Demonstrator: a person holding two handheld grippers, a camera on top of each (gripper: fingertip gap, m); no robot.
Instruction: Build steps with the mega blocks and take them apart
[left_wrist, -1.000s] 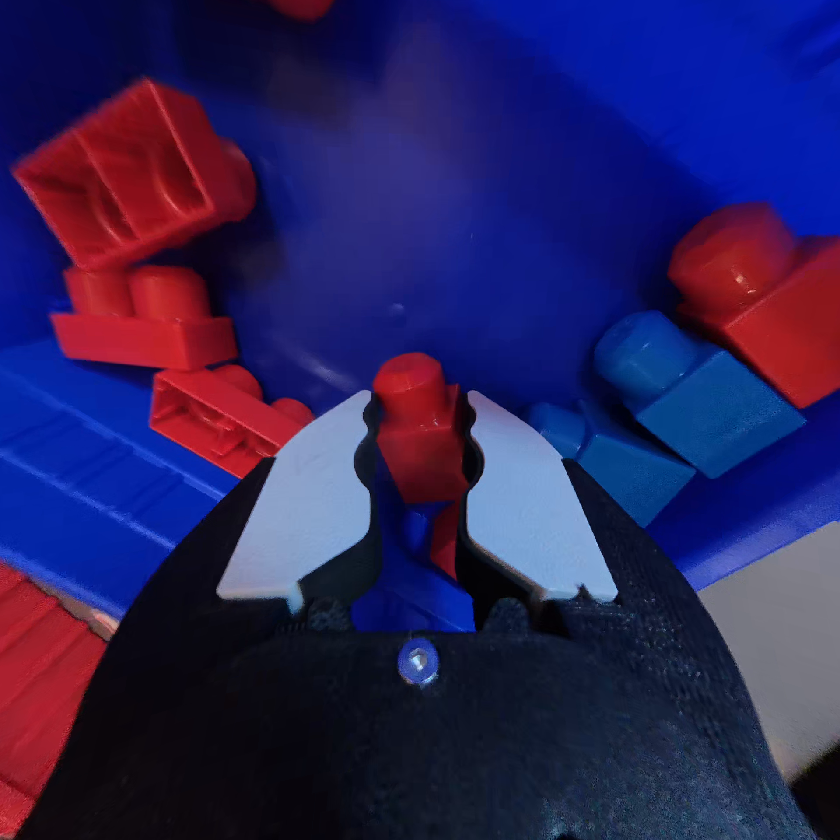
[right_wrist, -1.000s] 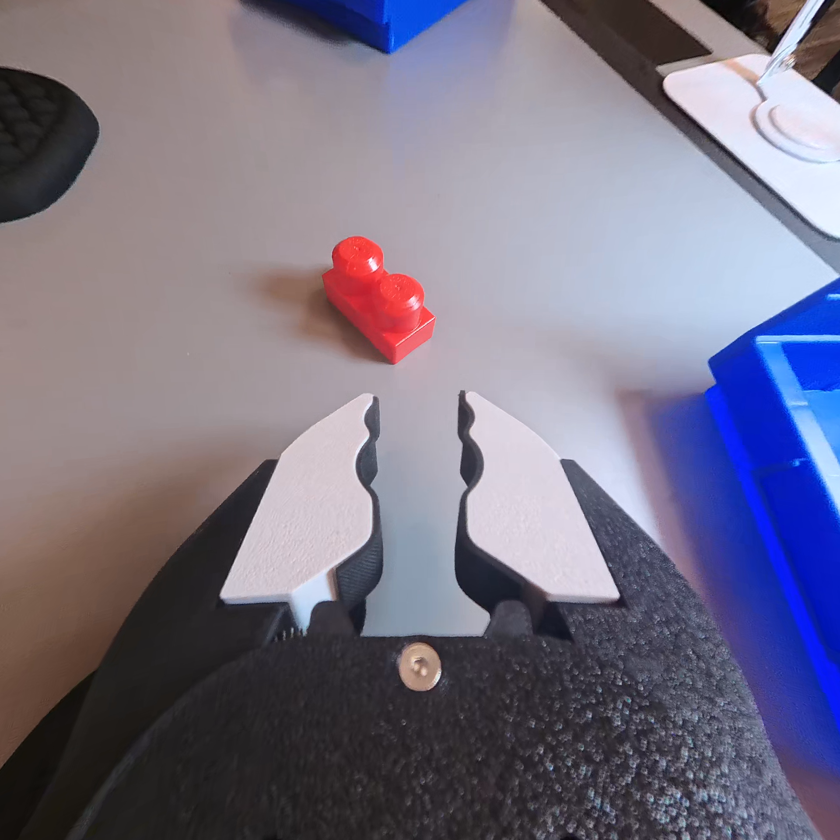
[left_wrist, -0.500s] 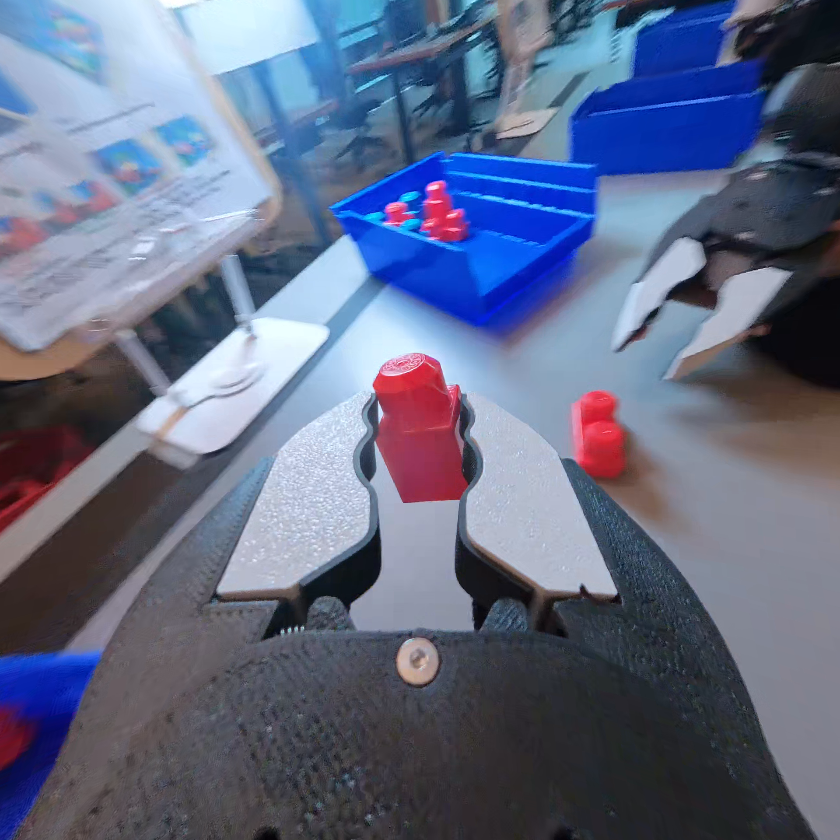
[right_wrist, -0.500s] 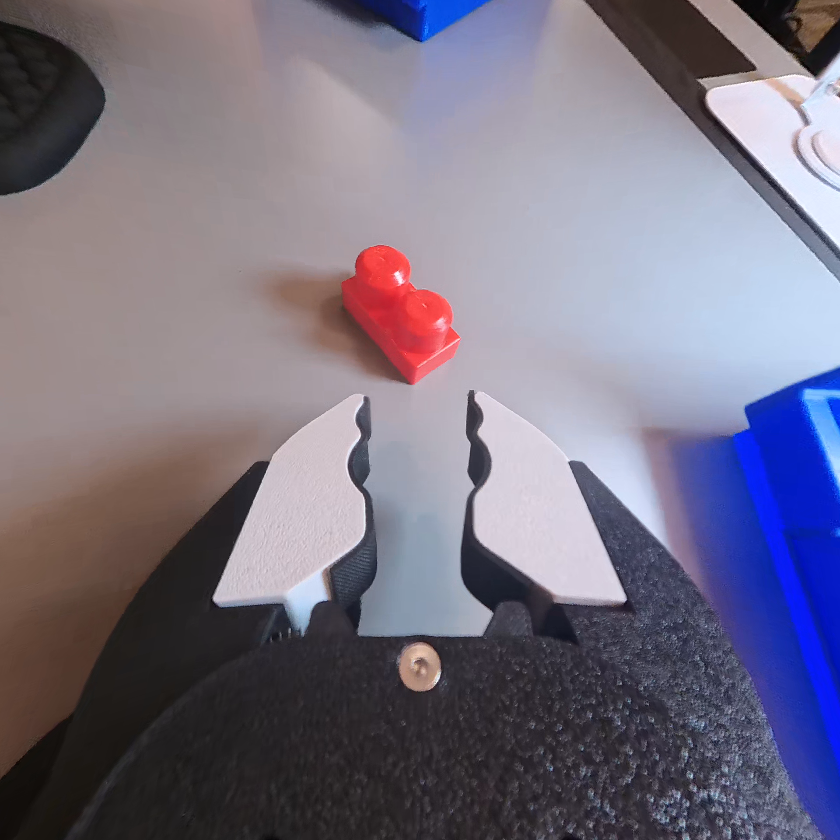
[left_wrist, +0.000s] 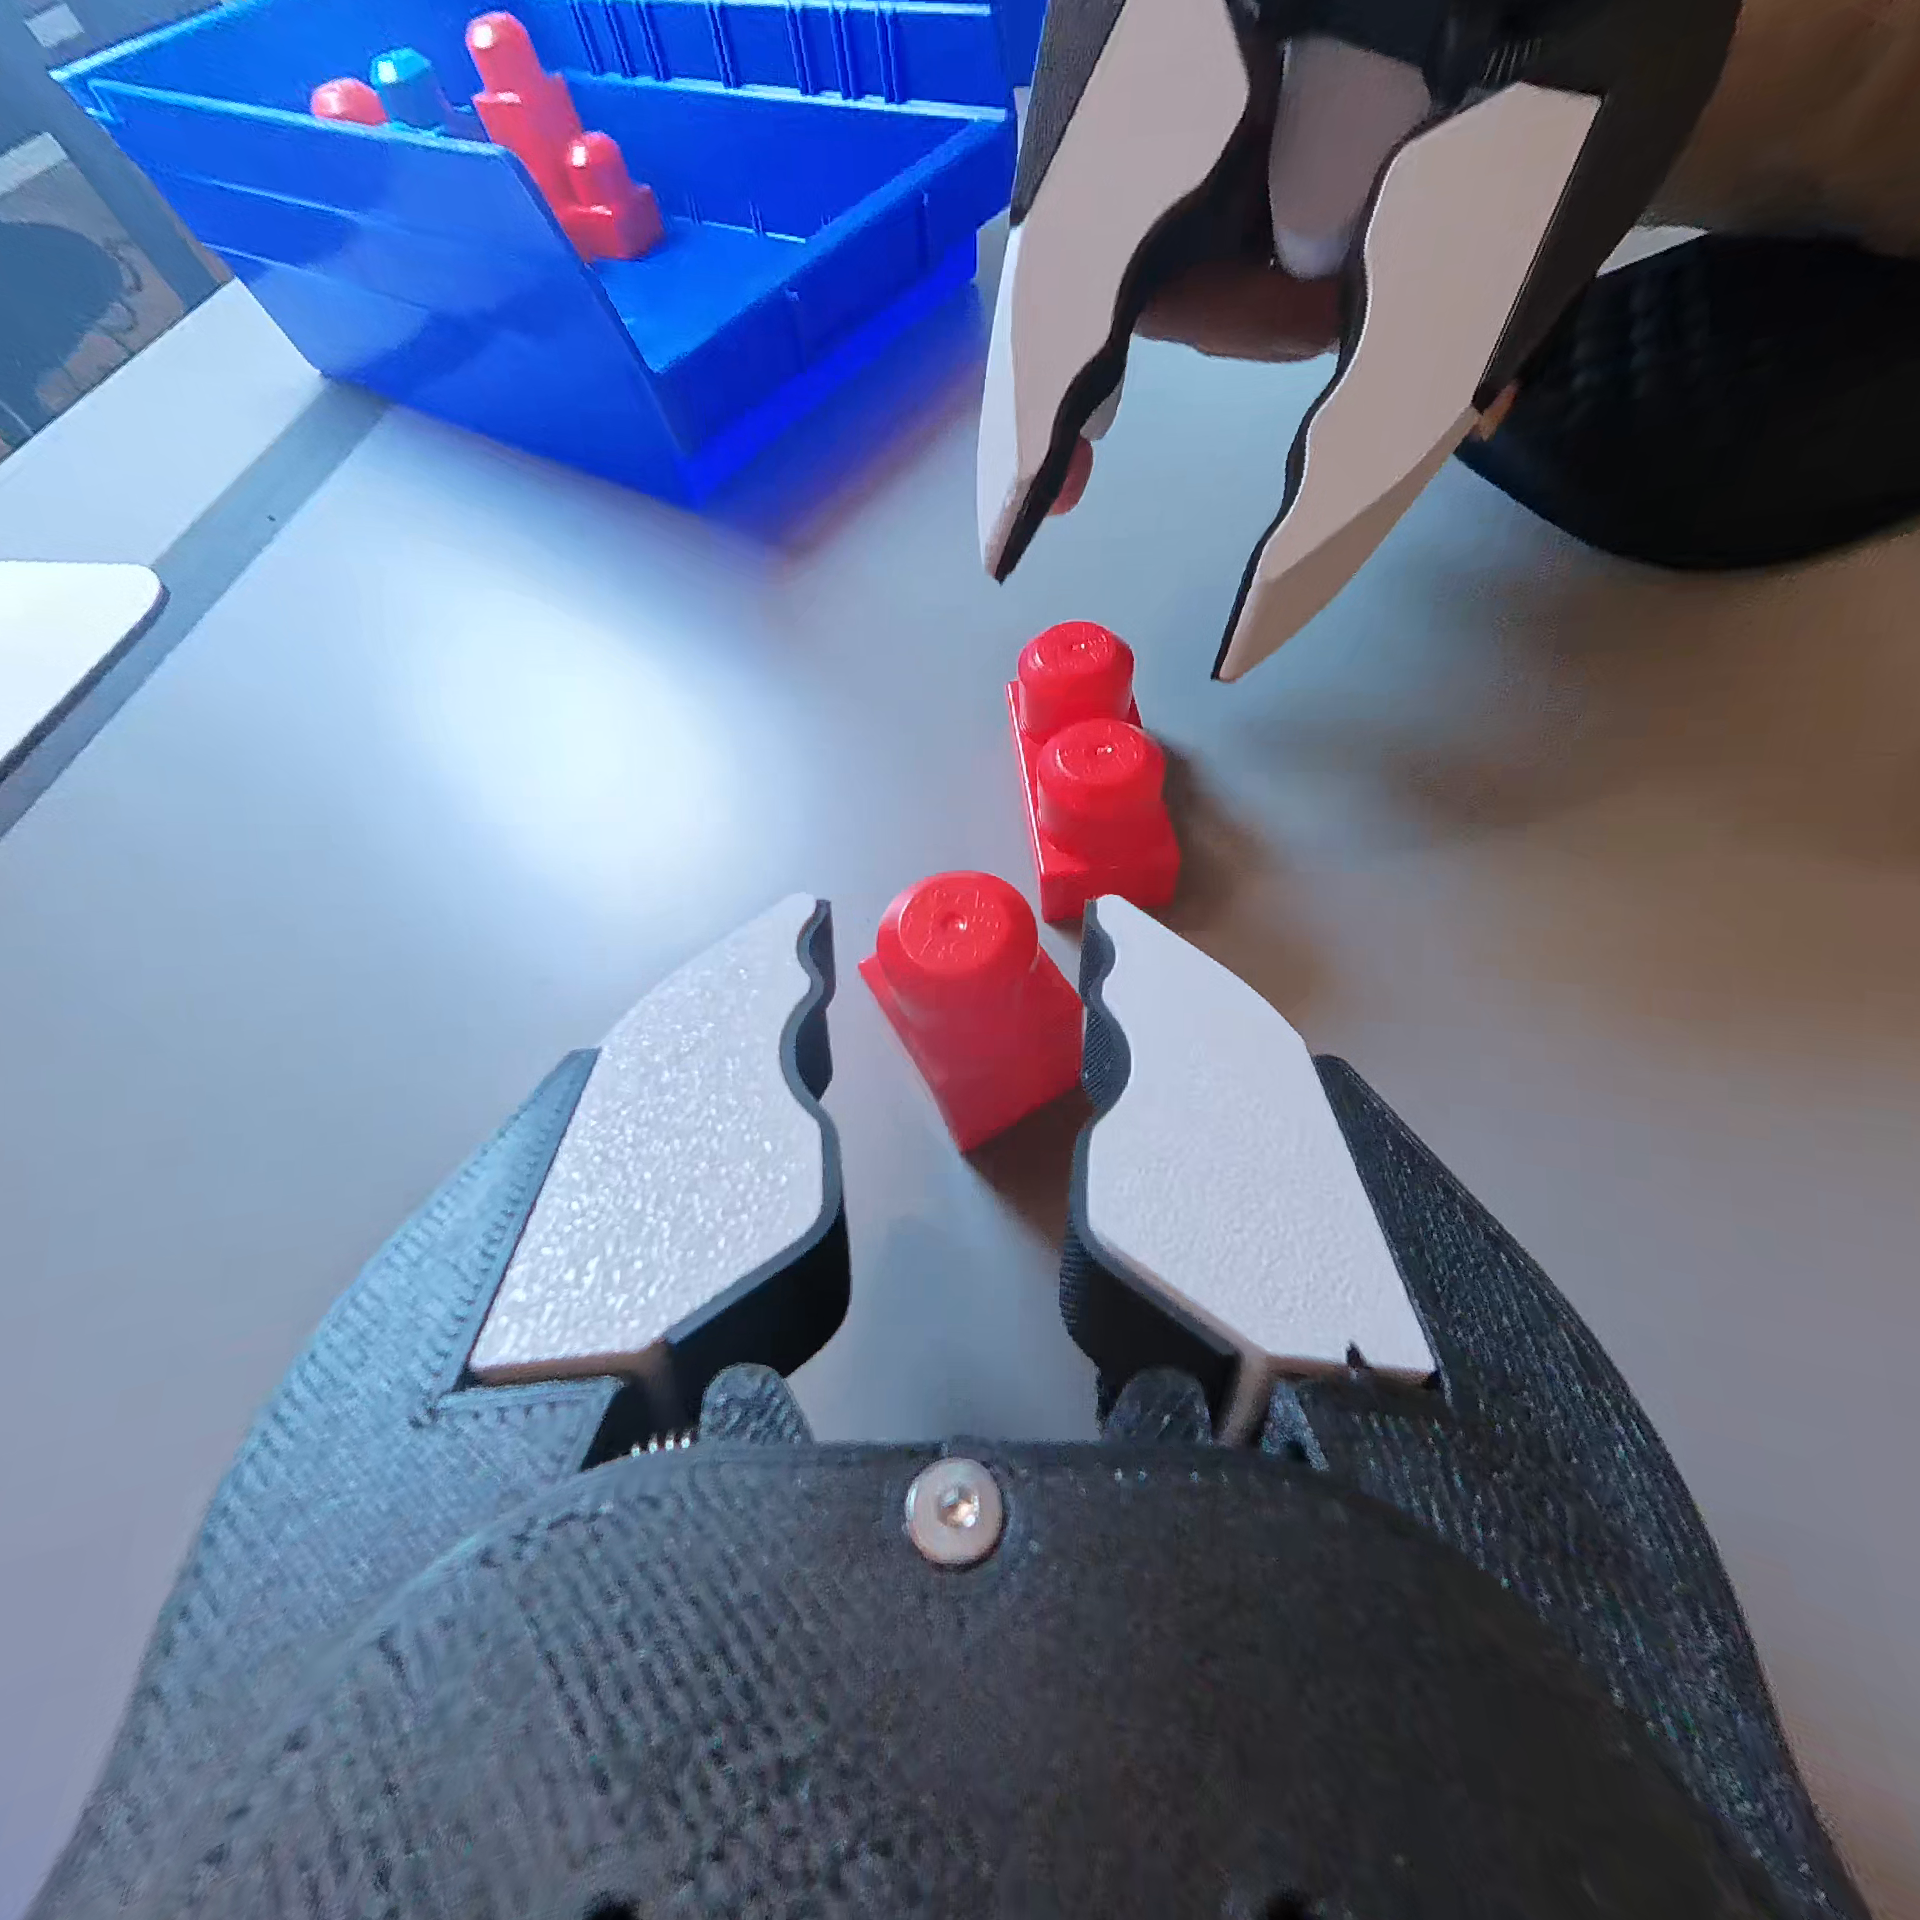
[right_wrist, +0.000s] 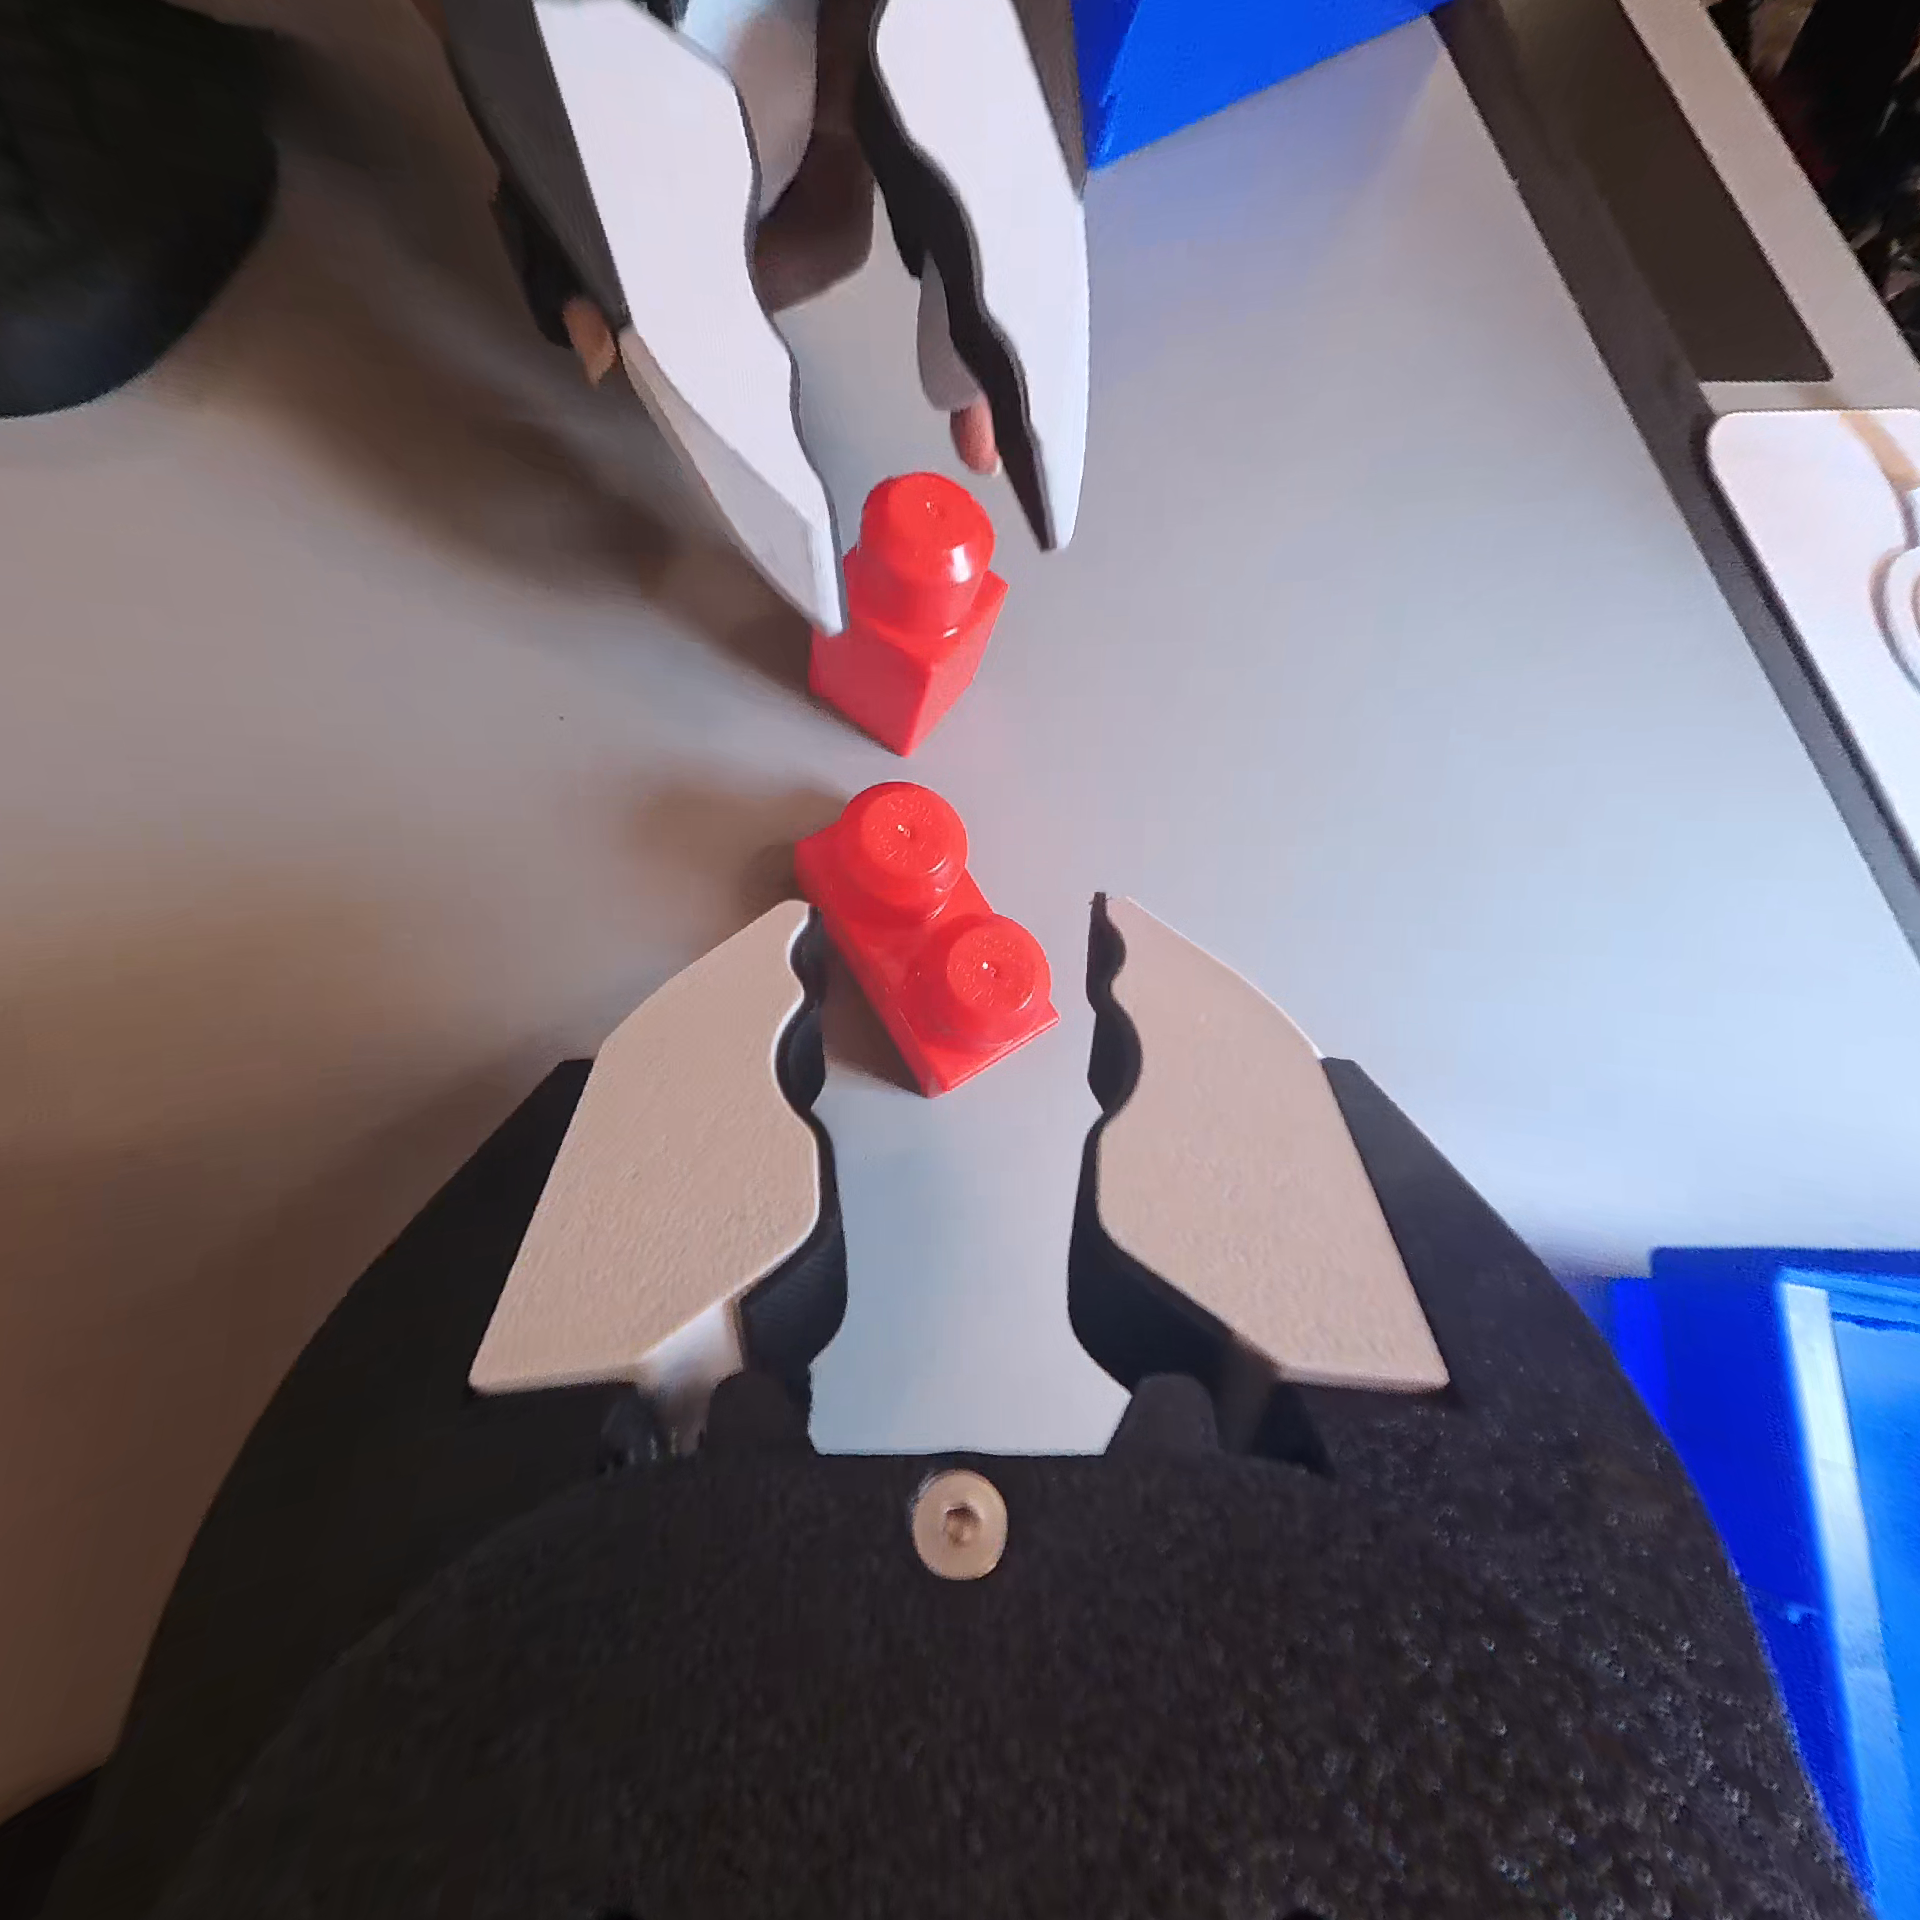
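Observation:
A red single-stud block (left_wrist: 971, 1003) stands upright on the grey table between the fingers of my open left gripper (left_wrist: 956, 914); it is close to one finger and apart from the other. A flat red two-stud block (left_wrist: 1101, 800) lies just beyond it. My right gripper (left_wrist: 1112, 623) hangs open above the far end of that block. In the right wrist view, my right gripper (right_wrist: 951, 909) is open around the near end of the two-stud block (right_wrist: 925, 935). The single-stud block (right_wrist: 914, 634) stands behind it, between the left gripper's (right_wrist: 940, 582) open fingers.
A blue bin (left_wrist: 468, 291) holding red and blue blocks stands at the far left of the table. Another blue bin (right_wrist: 1808, 1475) is at my right gripper's side. A white base plate (right_wrist: 1829, 540) lies past the table's dark edge. A black pad (right_wrist: 104, 208) lies opposite. The gap from one gripper's tips to the other's is roughly 7 centimetres.
My left gripper carried the single-stud block out of the bin, set it on the table beside the two-stud block and opened. My right gripper moved forward around the two-stud block.

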